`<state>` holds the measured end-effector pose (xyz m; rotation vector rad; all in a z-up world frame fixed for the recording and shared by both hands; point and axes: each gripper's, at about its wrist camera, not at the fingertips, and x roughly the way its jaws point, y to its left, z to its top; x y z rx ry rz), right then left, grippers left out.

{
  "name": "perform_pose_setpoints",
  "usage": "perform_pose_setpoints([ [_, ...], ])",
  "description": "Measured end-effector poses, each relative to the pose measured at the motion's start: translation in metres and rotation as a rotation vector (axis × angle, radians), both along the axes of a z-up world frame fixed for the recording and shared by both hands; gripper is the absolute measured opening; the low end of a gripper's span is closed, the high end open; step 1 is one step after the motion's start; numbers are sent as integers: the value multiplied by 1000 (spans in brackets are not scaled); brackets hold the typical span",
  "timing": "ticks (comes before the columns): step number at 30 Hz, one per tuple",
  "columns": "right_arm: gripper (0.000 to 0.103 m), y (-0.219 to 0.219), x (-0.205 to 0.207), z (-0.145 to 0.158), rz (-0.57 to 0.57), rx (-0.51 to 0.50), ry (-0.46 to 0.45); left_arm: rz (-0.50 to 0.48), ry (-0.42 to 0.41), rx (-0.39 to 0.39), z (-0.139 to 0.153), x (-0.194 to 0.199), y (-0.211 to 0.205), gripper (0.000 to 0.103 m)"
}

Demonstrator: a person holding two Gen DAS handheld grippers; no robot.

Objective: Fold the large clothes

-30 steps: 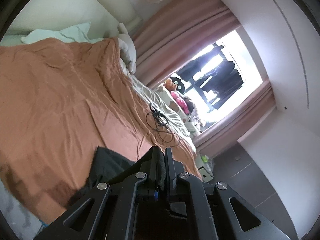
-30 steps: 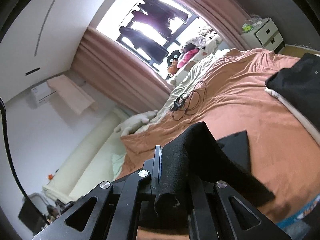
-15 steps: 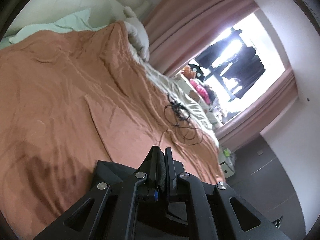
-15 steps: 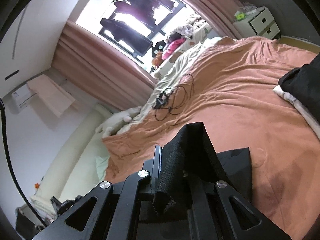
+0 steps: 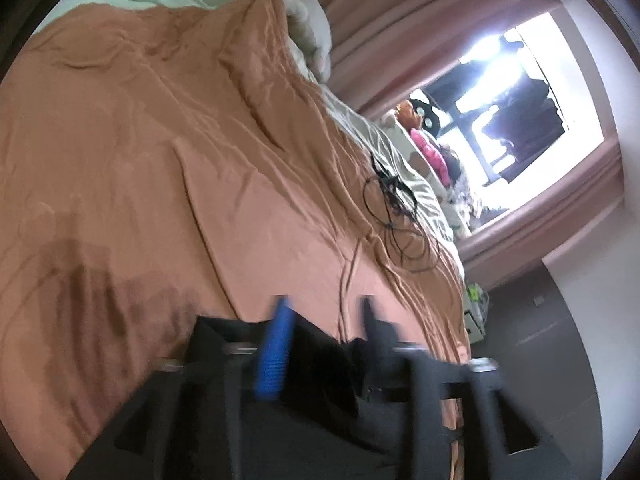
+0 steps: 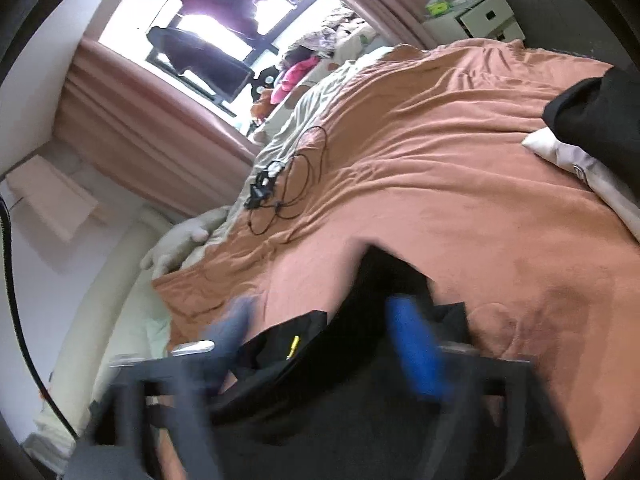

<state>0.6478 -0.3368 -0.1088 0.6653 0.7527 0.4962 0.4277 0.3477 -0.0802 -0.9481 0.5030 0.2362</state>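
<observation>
A black garment (image 5: pixel 316 356) lies on the orange bedspread (image 5: pixel 160 160) just under my left gripper (image 5: pixel 324 312), which stands open with its blue pad showing. In the right wrist view the same black garment (image 6: pixel 376 280) rises in a peak between the fingers of my right gripper (image 6: pixel 320 320), which is also open. A yellow tag (image 6: pixel 294 346) shows on the cloth. Both grippers are motion-blurred and sit low over the bed (image 6: pixel 440 160).
A tangle of black cables (image 5: pixel 392 216) lies on the bed toward the window (image 5: pixel 512 100); it also shows in the right wrist view (image 6: pixel 284 192). A stack of folded dark and white clothes (image 6: pixel 592 140) sits at the right. White drawers (image 6: pixel 480 16) stand beyond the bed.
Both grippers have opened and let go of the black garment, which now rests on the bedspread. Both have dropped lower toward the bed.
</observation>
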Motion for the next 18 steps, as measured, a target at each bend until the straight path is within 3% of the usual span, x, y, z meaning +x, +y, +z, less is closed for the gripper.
perform_pose_setpoints([
  [1, 87, -1, -2, 1, 5, -13, -9, 22, -6, 19, 1, -5, 0, 73],
  [2, 87, -2, -4, 1, 2, -44, -9, 31, -8, 36, 2, -8, 0, 75],
  [10, 87, -10, -14, -25, 3, -271, 84, -49, 212, 176, -29, -18, -9, 75],
  [18, 86, -6, -17, -74, 96, -445, 220, -122, 398, 165, -87, -32, -15, 59],
])
